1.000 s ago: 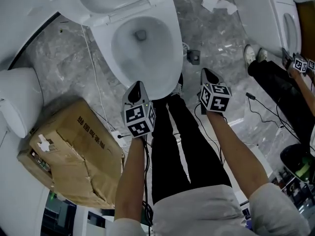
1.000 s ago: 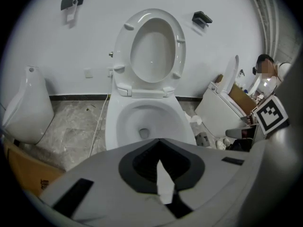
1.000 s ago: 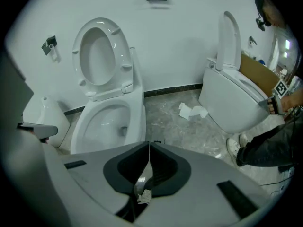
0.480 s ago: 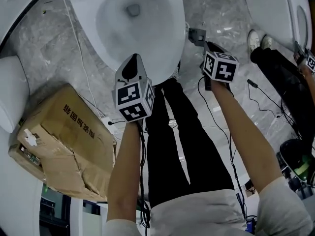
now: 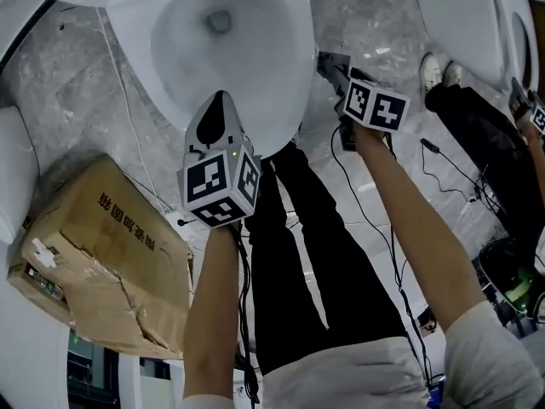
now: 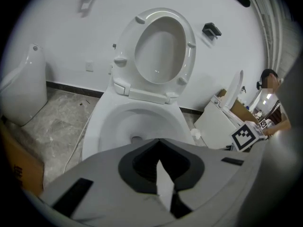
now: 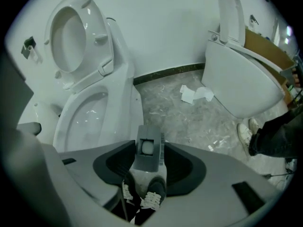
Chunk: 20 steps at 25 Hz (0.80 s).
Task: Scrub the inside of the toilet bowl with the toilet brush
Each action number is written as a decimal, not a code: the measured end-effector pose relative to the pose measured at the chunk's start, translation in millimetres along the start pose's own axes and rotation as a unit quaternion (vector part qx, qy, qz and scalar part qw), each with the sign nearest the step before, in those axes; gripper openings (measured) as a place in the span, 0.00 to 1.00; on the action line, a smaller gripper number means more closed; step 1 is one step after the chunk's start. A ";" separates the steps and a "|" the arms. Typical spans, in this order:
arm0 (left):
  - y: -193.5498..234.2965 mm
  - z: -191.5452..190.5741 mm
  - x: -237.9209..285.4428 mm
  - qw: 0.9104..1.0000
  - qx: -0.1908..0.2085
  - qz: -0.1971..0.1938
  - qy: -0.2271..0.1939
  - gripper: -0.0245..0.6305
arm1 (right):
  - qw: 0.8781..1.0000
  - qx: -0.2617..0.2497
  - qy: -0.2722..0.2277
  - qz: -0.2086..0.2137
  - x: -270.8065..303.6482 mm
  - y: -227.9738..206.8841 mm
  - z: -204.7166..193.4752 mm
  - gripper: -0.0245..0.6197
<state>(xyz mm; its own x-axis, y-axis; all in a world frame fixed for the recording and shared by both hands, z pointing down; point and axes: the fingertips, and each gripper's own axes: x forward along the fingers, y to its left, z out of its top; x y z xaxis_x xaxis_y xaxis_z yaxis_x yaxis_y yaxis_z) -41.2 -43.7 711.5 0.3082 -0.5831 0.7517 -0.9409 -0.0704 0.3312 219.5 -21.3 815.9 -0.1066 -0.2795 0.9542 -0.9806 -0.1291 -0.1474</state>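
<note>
The fingers of the right gripper [image 7: 149, 161] have just been opening and stand spread wide. The white top of the toilet brush [image 7: 147, 147] shows between them, not pinched. The brush stands in its grey square holder [image 5: 332, 60] on the marble floor [image 5: 111, 135], just beside the toilet bowl [image 5: 285, 100]. The fingers of the left gripper [image 6: 161, 162] are pressed together over the bowl's near rim. 1 cardboard box [image 5: 94, 254] lies to the left.
</note>
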 end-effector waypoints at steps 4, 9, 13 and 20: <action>15.5 -7.3 2.3 1.000 0.004 0.005 0.009 0.08 | 0.998 -0.064 0.013 -0.008 10.7 6.3 10.1 0.37; 41.8 -12.0 -4.4 0.999 -0.004 0.030 0.016 0.08 | 0.999 -0.029 0.026 -0.024 16.7 -0.6 7.1 0.38; 47.1 -6.5 -2.2 0.999 -0.003 0.034 0.012 0.08 | 0.997 -0.027 0.049 -0.044 27.9 -5.4 10.2 0.39; 39.2 0.1 3.6 0.999 0.004 0.032 0.002 0.08 | 0.993 -0.026 0.108 -0.049 55.3 -8.1 -12.0 0.39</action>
<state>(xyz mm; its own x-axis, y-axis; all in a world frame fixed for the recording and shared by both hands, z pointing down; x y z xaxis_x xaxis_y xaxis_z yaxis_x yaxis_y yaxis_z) -76.9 -48.6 727.1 0.2476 -0.5827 0.7741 -0.9599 -0.0393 0.2775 219.6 -24.3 873.0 -0.0375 -0.0565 0.9977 -0.9946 -0.0948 -0.0428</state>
